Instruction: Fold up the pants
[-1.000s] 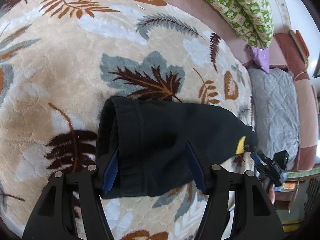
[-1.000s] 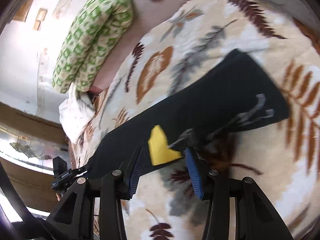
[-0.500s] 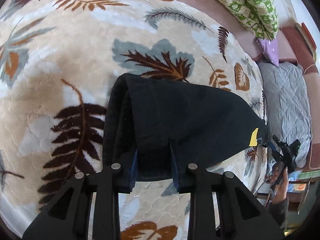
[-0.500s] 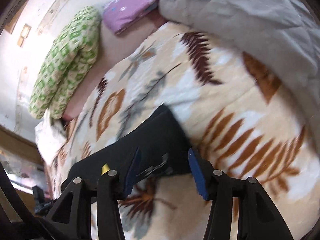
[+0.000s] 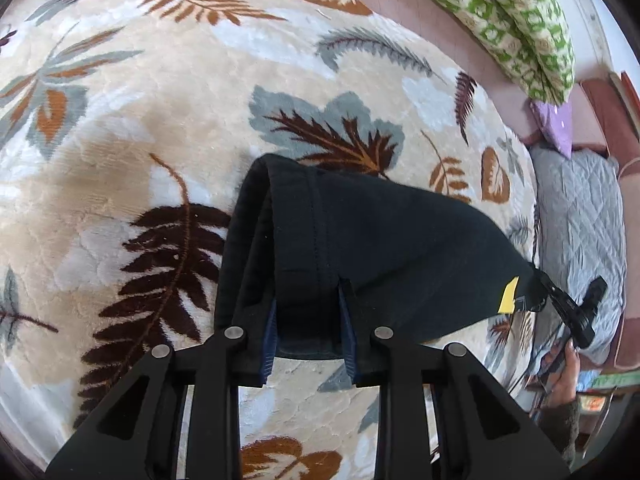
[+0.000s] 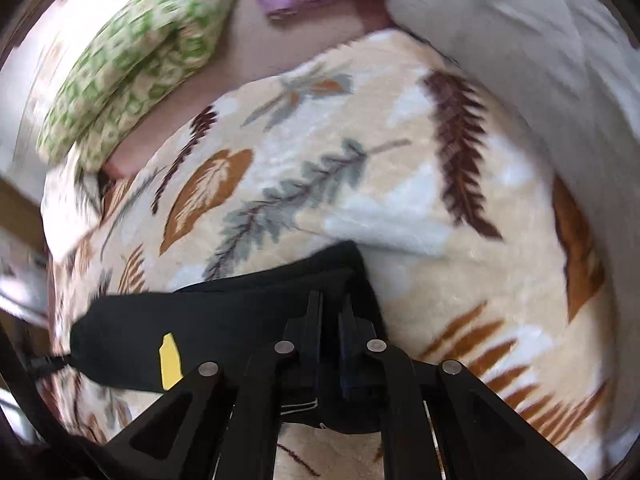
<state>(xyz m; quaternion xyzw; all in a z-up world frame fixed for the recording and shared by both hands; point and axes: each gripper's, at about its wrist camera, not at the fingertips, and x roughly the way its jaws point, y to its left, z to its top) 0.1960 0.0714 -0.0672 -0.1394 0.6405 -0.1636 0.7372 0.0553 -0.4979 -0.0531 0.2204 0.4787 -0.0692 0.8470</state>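
The black pants (image 5: 372, 248) lie folded lengthwise on a leaf-patterned blanket (image 5: 120, 128). A yellow tag (image 5: 509, 294) shows near one end. My left gripper (image 5: 307, 320) is shut on the near edge of one end of the pants. In the right wrist view my right gripper (image 6: 330, 320) is shut on the other end of the pants (image 6: 224, 320), next to the yellow tag (image 6: 170, 360). The right gripper also shows in the left wrist view (image 5: 572, 312), held by a hand at the far right.
A green patterned cushion (image 5: 516, 20), a purple pillow (image 5: 554, 124) and a grey quilt (image 5: 580, 232) lie along the far side of the bed. The green cushion (image 6: 132, 56) and grey quilt (image 6: 540, 40) also show in the right wrist view.
Both grippers closed on the pants ends. The left one moved in over the edge; the right one swung to the pants corner and shut on it.
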